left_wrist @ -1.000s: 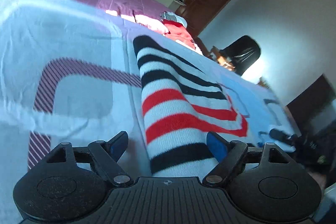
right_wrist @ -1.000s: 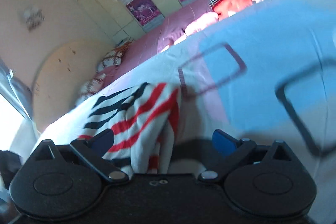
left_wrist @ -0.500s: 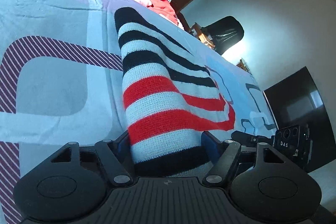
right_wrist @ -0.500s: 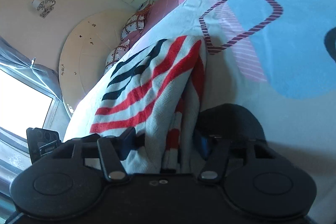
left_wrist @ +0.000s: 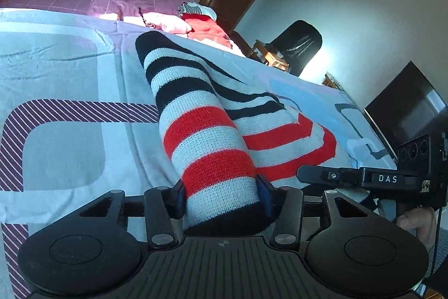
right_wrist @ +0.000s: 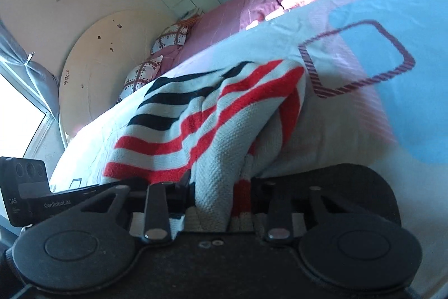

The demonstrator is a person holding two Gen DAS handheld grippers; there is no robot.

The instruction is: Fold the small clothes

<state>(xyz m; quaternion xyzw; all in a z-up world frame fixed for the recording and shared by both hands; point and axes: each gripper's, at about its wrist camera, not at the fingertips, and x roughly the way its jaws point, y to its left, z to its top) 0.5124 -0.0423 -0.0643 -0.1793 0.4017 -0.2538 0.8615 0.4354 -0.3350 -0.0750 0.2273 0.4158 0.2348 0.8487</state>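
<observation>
Left wrist: left tool (left_wrist: 222, 196) and right tool (right_wrist: 212, 196) each clamp striped garment (left_wrist: 207, 142); grasp step done, next lift and fold over.

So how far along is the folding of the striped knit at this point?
Early. Done: both grasps. The left gripper is shut on the striped sweater at its sleeve end, and the right gripper pinches a bunched edge. In hand: the cloth is lifted off the bedsheet. Left: every fold; the pile of clothes waits.

Right hand-held gripper (right_wrist: 221, 196) clamped on striped knit garment (right_wrist: 201, 114) bunched on patterned bedsheet (right_wrist: 364, 108).
</observation>
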